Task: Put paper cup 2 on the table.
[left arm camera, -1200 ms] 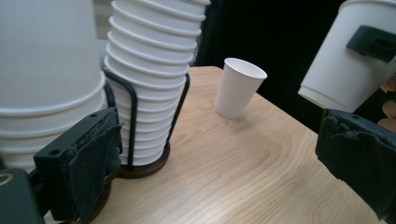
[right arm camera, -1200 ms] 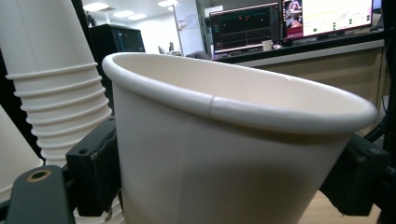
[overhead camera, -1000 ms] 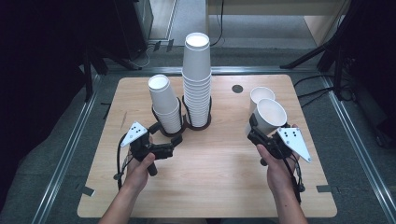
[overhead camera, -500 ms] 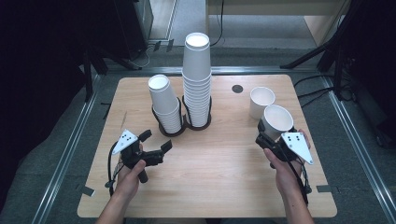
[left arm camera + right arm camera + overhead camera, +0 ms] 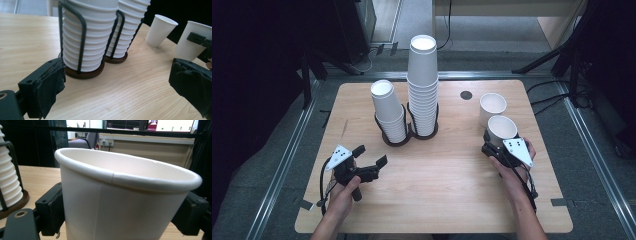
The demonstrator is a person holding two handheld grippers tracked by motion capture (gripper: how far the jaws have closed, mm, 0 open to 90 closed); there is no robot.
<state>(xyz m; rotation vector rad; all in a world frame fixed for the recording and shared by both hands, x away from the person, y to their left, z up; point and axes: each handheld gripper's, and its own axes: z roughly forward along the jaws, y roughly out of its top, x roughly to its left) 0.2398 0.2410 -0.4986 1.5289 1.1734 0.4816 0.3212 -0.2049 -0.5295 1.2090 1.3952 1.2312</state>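
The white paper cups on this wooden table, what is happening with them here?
A person works with a claw in each hand. The right claw is shut on a single white paper cup, beside another loose white paper cup on the light wooden table. The left claw is open and holds nothing, in front of the black wire holder with two stacks of white cups.

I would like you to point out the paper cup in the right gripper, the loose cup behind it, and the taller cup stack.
Held paper cup [image 5: 502, 128], high view, rim.
Loose paper cup [image 5: 492, 104], high view, rim.
Taller cup stack [image 5: 422, 95], high view, side wall.
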